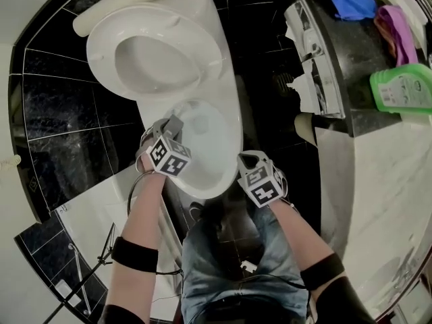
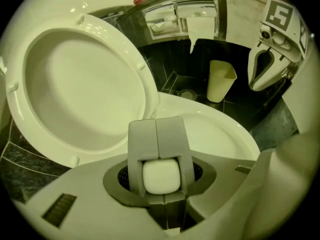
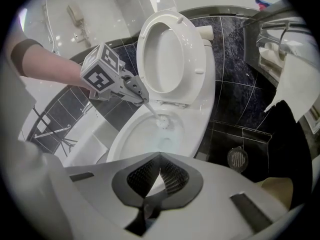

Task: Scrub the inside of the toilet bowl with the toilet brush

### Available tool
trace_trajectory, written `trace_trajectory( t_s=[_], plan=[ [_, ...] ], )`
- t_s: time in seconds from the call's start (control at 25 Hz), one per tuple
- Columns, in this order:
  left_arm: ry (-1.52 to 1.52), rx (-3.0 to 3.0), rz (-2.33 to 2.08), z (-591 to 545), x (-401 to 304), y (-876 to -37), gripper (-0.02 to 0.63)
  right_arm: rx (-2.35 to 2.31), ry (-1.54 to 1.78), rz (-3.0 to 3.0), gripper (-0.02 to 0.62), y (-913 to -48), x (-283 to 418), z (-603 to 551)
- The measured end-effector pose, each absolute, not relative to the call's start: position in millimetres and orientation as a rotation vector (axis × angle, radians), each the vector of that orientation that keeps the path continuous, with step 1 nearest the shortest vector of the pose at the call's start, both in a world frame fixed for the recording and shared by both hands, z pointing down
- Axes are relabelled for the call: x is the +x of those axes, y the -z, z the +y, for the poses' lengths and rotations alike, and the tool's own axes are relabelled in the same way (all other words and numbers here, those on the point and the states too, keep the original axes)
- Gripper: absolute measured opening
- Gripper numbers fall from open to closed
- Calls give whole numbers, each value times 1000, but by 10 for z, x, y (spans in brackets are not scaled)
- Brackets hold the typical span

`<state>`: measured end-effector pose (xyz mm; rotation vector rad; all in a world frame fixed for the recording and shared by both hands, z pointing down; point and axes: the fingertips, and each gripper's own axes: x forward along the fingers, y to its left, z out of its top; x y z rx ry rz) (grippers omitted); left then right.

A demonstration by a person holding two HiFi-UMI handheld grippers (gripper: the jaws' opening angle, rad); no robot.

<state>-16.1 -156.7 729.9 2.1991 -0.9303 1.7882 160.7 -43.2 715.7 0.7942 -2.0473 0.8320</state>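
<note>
Left gripper (image 2: 156, 126) fingers (image 2: 141, 144) clamp toilet brush (image 2: 160, 178); bristles indistinct.

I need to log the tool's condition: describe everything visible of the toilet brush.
The toilet brush is all white and looks plastic: a slim straight handle ending in a small round bristle head. It slants down from the left gripper, whose jaws are clamped on the handle's blocky, rounded top end. The head sits low inside the toilet bowl, toward the back, below the raised seat; whether its bristles press on the porcelain cannot be told. Nothing else touches it.
</note>
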Motion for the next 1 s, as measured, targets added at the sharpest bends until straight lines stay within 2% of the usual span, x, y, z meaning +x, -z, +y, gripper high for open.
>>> trace_trajectory(
  t_s=[0.48, 0.76, 1.0],
  plan=[
    [-1853, 2104, -820, -683, -909, -7150, 164, 735, -826, -2055, 14, -6878, 1070, -87],
    [-1902, 2074, -586, 171, -924, -7264, 164, 719, -831, -2047, 14, -6694, 1034, 57],
    [-1874, 2078, -412, 782, -564, -7282, 163, 723, -831, -2049, 14, -6604, 1155, 34]
  ],
)
